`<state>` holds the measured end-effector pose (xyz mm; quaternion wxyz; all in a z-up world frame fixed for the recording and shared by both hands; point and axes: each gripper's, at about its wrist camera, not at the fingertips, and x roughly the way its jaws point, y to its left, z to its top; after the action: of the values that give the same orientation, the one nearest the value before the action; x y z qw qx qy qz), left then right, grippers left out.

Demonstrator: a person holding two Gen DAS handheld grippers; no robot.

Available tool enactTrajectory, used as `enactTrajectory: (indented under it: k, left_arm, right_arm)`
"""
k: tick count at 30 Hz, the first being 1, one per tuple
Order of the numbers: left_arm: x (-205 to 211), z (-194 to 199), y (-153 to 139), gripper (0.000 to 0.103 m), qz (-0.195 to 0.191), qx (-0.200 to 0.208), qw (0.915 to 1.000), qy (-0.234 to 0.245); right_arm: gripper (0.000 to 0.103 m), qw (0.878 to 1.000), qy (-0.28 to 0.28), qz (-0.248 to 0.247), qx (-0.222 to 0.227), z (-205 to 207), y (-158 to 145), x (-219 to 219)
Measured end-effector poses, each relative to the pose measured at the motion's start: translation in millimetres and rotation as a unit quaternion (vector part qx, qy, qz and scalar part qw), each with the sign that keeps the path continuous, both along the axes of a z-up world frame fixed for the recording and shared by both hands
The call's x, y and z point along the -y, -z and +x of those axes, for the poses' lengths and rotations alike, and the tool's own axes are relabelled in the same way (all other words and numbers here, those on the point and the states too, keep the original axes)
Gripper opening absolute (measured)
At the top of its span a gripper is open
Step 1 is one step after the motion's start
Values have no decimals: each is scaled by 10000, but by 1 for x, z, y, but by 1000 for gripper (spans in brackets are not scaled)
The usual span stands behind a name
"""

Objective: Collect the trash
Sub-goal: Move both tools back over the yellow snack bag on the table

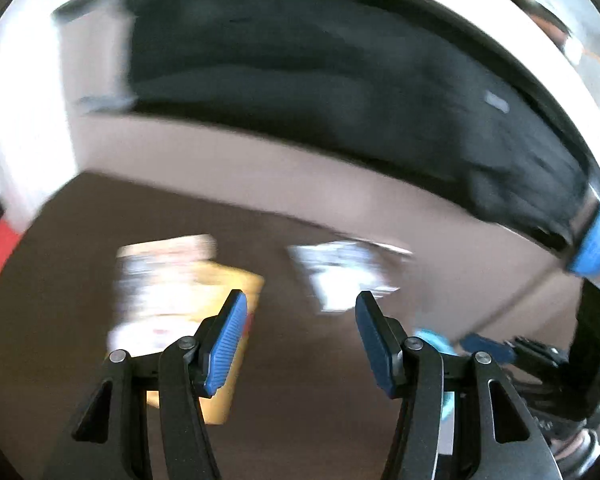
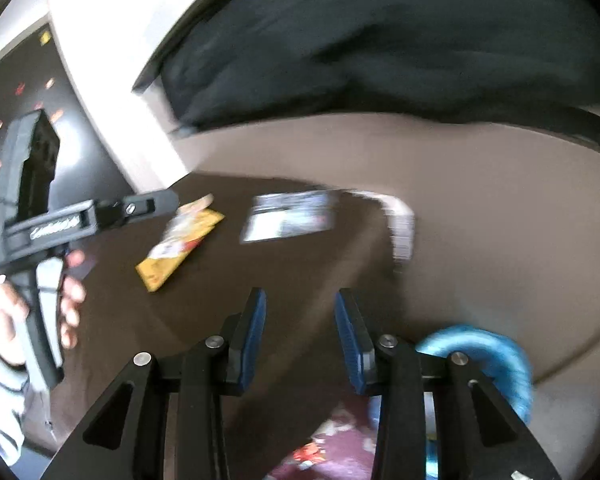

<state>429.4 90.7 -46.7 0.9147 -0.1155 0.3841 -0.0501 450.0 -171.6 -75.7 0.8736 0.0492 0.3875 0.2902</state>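
My left tongs (image 1: pixel 300 336) stood wide and empty, my right tongs (image 2: pixel 300 336) narrower, also empty. The yellow snack wrapper (image 2: pixel 180 242) lay ahead-left of the right tongs, long axis running diagonally away; the left looked nearer.

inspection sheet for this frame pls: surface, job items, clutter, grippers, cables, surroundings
Surface: dark brown floor, beside a taupe upholstered edge; frames blurred.
Job's things: yellow wrapper and blue-white wrapper lie on the floor, apart; maroon packet under the right gripper.
Clutter: blue ring-shaped thing, too blurred to identify.
Grippers: left gripper open, empty; right gripper open, nothing between its jaws.
Cables: nothing seen.
Surroundings: black fabric on the taupe piece; white wall; a hand holds the left gripper.
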Motion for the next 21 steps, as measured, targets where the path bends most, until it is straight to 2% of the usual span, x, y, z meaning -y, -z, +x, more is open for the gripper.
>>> enactTrajectory:
  k: [3,6,9,12,15,21]
  left_arm:
    - [-62,-1,8,56,-58,-88,9987,-496]
    - [-109,-11,21,56,-343,-188,9963,-770]
    - [-127,-22,42,56,-515,-340,9947,-827]
    - [-142,-29,52,56,-508,-370,9948,-799]
    - [-161,-41,49,56,-511,-269,9956,-738]
    - [-194,-52,43,56,-721,-77,9949,-703]
  right_arm:
    - [34,9987,-446,-165,-155,2,1,-61]
    - [34,9936,-895,204,-662,8,7,-108]
    - [33,9857,-1126,566,-1121,15,17,-146]
    - [31,9869,-1052,413,-1156,21,23,-173]
    - [30,9931,-693,83,-944,35,27,-188]
    - [30,9925,-225,387,-1138,80,39,-189]
